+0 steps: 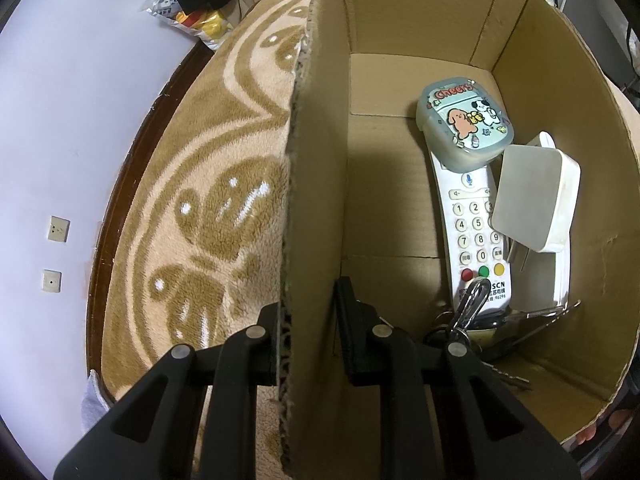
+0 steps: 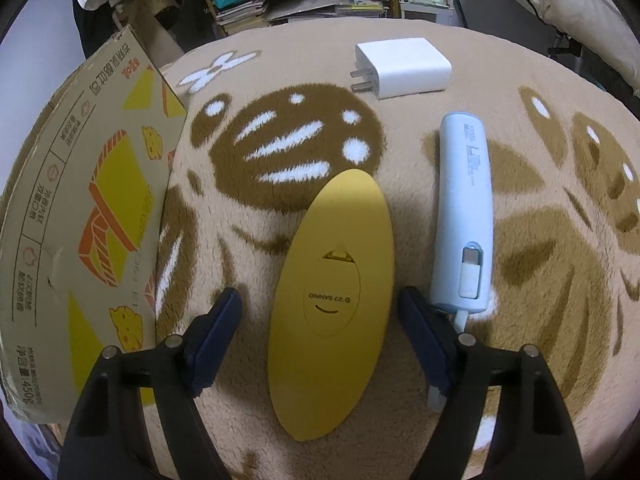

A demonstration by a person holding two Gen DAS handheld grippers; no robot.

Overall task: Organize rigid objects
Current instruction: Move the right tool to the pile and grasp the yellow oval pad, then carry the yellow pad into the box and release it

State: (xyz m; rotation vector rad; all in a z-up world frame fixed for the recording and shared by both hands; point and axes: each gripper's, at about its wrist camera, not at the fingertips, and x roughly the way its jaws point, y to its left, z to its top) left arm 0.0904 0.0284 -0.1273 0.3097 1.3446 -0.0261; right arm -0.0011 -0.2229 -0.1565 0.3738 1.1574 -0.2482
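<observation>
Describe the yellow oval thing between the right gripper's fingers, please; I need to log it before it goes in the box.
The yellow oval object looks like smooth, matte plastic, pointed at both ends. It lies flat on the plush tan blanket, lengthwise along the view. Its upward face carries a smaller oval inset panel with a notch and small printed lettering. The right gripper straddles it with open jaws; its fingers don't press it. A pale blue stick-shaped device lies beside it, apart.

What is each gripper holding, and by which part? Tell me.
The left gripper is shut on the cardboard box, clamping its near side wall. The right gripper holds nothing: its open jaws straddle the yellow oval object.
</observation>
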